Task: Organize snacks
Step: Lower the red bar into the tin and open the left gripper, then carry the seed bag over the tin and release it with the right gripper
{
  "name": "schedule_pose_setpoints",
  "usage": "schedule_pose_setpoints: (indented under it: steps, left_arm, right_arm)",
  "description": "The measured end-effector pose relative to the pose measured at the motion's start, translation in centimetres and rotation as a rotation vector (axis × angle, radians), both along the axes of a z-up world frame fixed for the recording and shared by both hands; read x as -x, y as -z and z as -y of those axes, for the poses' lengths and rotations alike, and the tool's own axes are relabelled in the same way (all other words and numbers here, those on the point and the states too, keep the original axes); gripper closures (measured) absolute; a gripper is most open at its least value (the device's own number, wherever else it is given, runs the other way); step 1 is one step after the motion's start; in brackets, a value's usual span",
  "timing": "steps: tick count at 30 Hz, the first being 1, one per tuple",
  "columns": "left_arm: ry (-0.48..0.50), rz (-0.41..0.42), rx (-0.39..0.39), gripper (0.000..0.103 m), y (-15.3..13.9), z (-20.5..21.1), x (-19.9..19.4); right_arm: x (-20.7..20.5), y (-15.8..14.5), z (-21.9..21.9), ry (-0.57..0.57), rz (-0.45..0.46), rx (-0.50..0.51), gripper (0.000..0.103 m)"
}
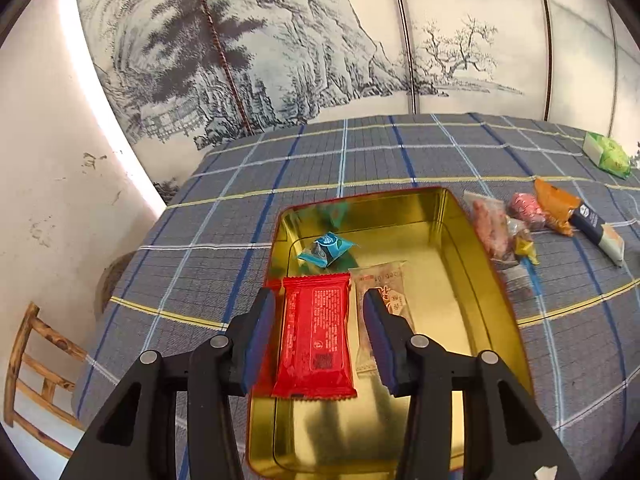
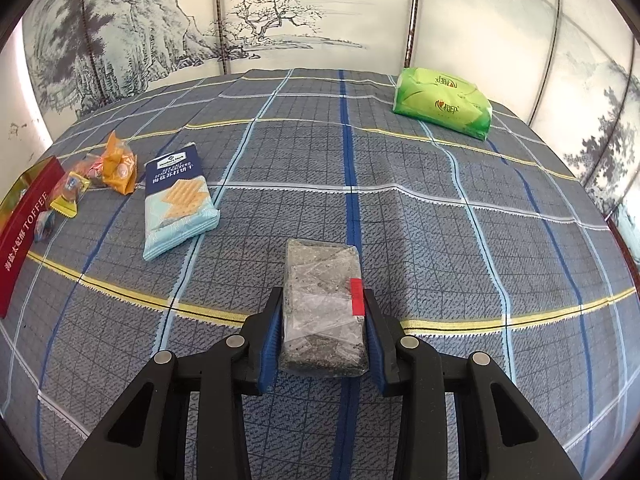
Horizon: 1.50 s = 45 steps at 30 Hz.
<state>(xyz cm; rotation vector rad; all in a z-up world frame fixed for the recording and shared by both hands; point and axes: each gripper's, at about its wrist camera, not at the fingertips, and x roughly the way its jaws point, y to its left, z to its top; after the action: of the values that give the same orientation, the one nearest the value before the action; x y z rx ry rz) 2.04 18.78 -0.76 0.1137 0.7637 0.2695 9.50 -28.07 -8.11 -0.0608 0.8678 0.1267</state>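
Observation:
An open gold tin (image 1: 472, 236) rests on the plaid tablecloth; its red side labelled TOFFEE (image 2: 24, 236) shows at the left edge of the right wrist view. In the tin lie a red packet (image 1: 316, 336), a blue wrapped candy (image 1: 328, 246) and a beige packet (image 1: 384, 284). My left gripper (image 1: 320, 296) hovers over the tin, open, its pads standing off both sides of the red packet. My right gripper (image 2: 322, 296) is shut on a clear-wrapped grey block (image 2: 324, 312), just over the cloth.
Loose snacks lie right of the tin: a pink clear bag (image 1: 496, 228), an orange packet (image 2: 118, 168), small candies (image 2: 70, 194) and a blue cracker packet (image 2: 178, 200). A green pack (image 2: 444, 100) sits far back. A painted screen backs the table; a wooden chair (image 1: 36, 368) stands at left.

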Motion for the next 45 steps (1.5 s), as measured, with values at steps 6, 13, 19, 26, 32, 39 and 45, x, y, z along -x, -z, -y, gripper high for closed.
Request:
schedule_pose_setpoints:
  steps: [6,13,19,26,32,39,45]
  left_arm:
    - [-0.017,0.065,-0.006,0.05,-2.5,1.3,2.5]
    - [-0.003,0.119,-0.001,0.038,-4.2,2.3,4.5]
    - [0.004,0.125,-0.016,0.038,-4.5,2.8,5.1]
    - [0.007,0.123,-0.002,0.033,-4.4,2.8,5.7]
    - [0.0,0.116,0.035,0.032,-3.8,2.0,6.6]
    - [0.016,0.106,0.029,0.031,-3.3,2.4,6.6]
    - [0.055,0.092,0.029,0.029,-3.1,3.5,6.5]
  right_arm:
    - [1.1,-0.1,-0.7,-0.007,-0.013,-0.056,0.066]
    - [3.1,-0.3,-2.8,-0.029,-0.019,-0.098,0.066]
    - [4.4,-2.1,-5.4,-0.083,0.006,-0.113,0.066]
    - [6.0,-6.4,-10.4,-0.202,0.078,-0.136,0.075]
    - [5.6,-5.8,-12.5,-0.212,0.056,-0.077,0.079]
    - [6.1,-4.4,-10.4,-0.146,0.017,0.019,0.039]
    - [5.0,-1.8,-9.6,-0.127,-0.059,0.042,0.042]
